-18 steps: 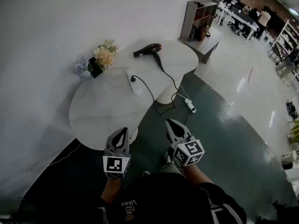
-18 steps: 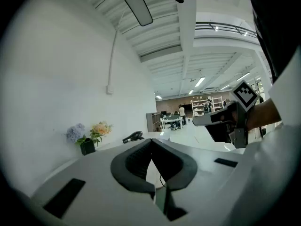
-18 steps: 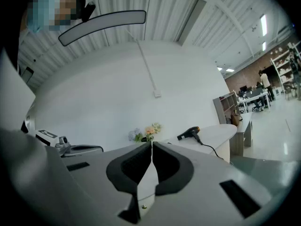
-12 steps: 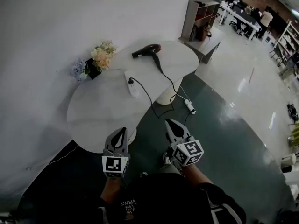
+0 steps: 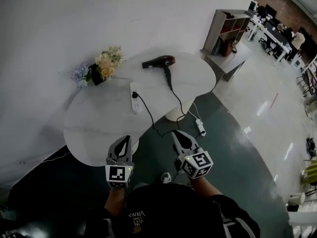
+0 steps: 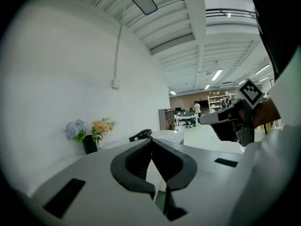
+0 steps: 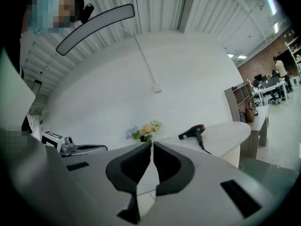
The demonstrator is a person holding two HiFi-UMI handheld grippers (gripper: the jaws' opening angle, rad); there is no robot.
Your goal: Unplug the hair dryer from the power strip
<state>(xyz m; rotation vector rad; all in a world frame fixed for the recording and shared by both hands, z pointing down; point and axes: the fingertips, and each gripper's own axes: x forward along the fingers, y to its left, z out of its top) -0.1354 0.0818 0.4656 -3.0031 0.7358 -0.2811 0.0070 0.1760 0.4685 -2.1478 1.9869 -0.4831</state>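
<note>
A black hair dryer point(image 5: 158, 61) lies at the far side of the white table point(image 5: 99, 128); it also shows in the right gripper view point(image 7: 193, 132) and the left gripper view point(image 6: 140, 135). Its black cord point(image 5: 174, 90) runs off the table's edge and loops back to a plug in the white power strip point(image 5: 134, 97) on the tabletop. My left gripper point(image 5: 122, 144) and right gripper point(image 5: 177, 136) hang side by side in front of the table's near edge, well short of the strip. Both are shut with nothing between their jaws.
A small pot of flowers point(image 5: 101, 64) stands on the table against the white wall. A second white power strip point(image 5: 200, 126) lies on the green floor. A grey shelf unit point(image 5: 224, 31) stands at the back right, with desks and people beyond.
The view has shifted, so the table sits nearer the frame's middle and closer to both grippers. The grippers have stayed shut and side by side.
</note>
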